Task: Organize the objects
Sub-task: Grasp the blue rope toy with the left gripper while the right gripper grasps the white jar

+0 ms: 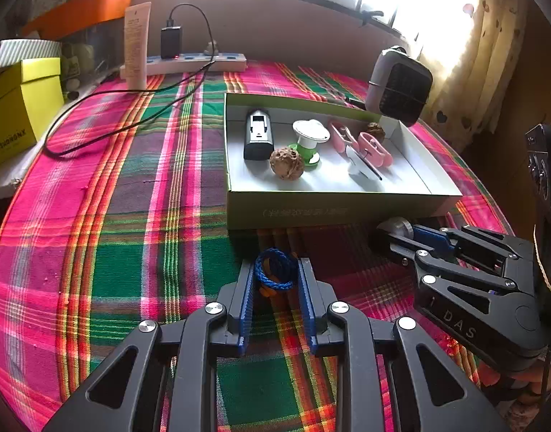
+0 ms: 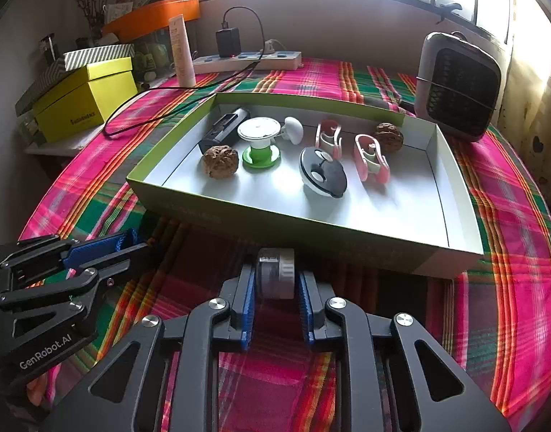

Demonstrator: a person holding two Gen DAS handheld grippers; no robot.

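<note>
Both grippers sit low on the desk [image 1: 124, 187], just in front of the near wall of the shallow green-and-white cardboard tray [image 2: 452, 165], each w/ one item clamped.

Left gripper [image 1: 276, 277]: jaws closed on a coil of blue braided cord [image 1: 275, 271], w/ a bit of orange showing under it. The coil stands between the blue pads, touching both, its ring face toward the camera.

Right gripper [image 2: 276, 280]: jaws closed on a small squat jar w/ a white ribbed cap and clear body [image 2: 275, 271]. It lies on its side, long axis running across the jaws, so the pads press on its two ends, as far as I can tell. In the left view only its round end shows, past the right gripper's tip.

Key relation: the tray lies straight ahead of and above both items, its near wall between them and the white floor. So each must go up over that wall, then fwd. The right gripper faces the bare floor by the black-and-white round lidded case [image 2: 323, 174]; the left gripper faces the near-left corner by the brown wrinkled walnut [image 1: 287, 163].

Hard to read: the jar's contents, the print on the tray's near wall (too dim), and whether either item rests on the plaid cloth or is lifted. The window glare washes out the far edge. The hands holding the grippers are out of view.
</note>
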